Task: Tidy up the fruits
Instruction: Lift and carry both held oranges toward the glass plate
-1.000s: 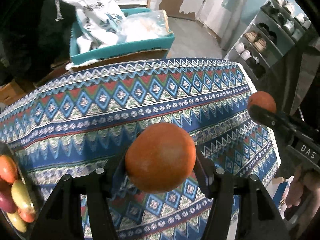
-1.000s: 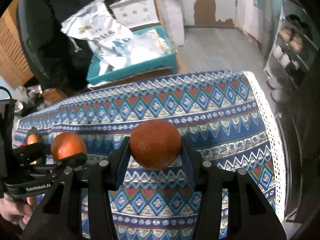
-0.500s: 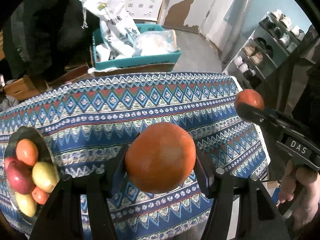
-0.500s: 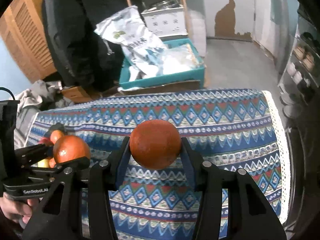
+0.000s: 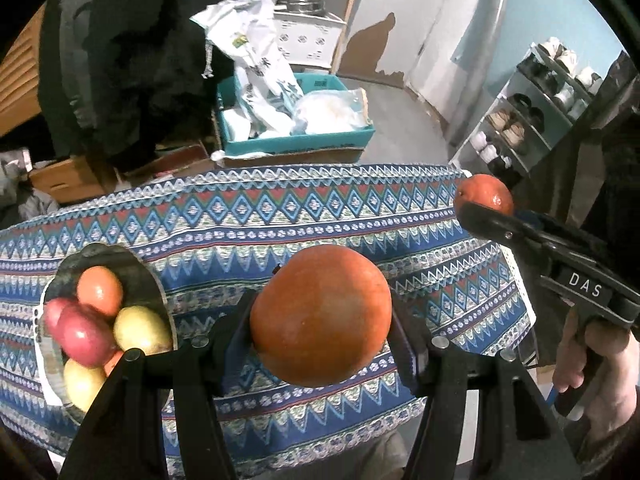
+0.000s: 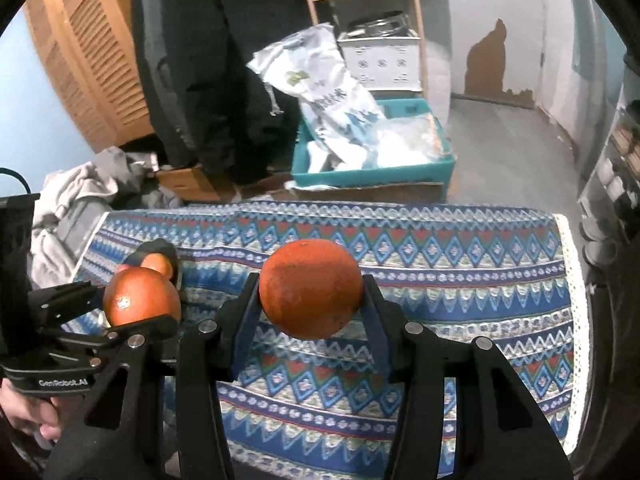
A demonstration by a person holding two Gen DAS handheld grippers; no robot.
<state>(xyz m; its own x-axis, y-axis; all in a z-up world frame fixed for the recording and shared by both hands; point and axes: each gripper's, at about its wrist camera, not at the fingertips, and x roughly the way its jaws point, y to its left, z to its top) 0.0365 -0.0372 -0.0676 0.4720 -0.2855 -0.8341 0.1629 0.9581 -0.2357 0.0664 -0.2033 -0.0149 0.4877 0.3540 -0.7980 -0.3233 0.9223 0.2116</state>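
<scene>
Two oranges aloft, one per tool, both over the patterned tablecloth (image 5: 328, 216). Left gripper (image 5: 322, 320) clamped on the left-hand orange (image 5: 322, 314), filling the lower centre of the left wrist view; right gripper (image 6: 312, 292) clamped likewise on the right-hand orange (image 6: 310, 288), at the centre of the right wrist view. Same pair seen crosswise: right-hand orange (image 5: 484, 199) at the right edge of the left view, pinched in the black tool marked DAS; left-hand orange (image 6: 141, 298) at lower left of the right view. Deciding relation, by judgement: metal bowl (image 5: 152, 280) at the left middle of the left view, down and to the left of the left gripper and just beside it, well apart from the right one, which hangs near the cloth's far right border. Left hand clearly the nearer, so probably first to set down; right hand with the whole width of the cloth to cross. No long axis worth naming on round fruit; bowl oval only through the lens. Count: two oranges held, one bowl, and in it about five or six pieces, blurred: one orange-coloured at the top, one or two red, two yellow, a sliver of orange low down. Bowl already heaped, so a risk of rolling off on release.
</scene>
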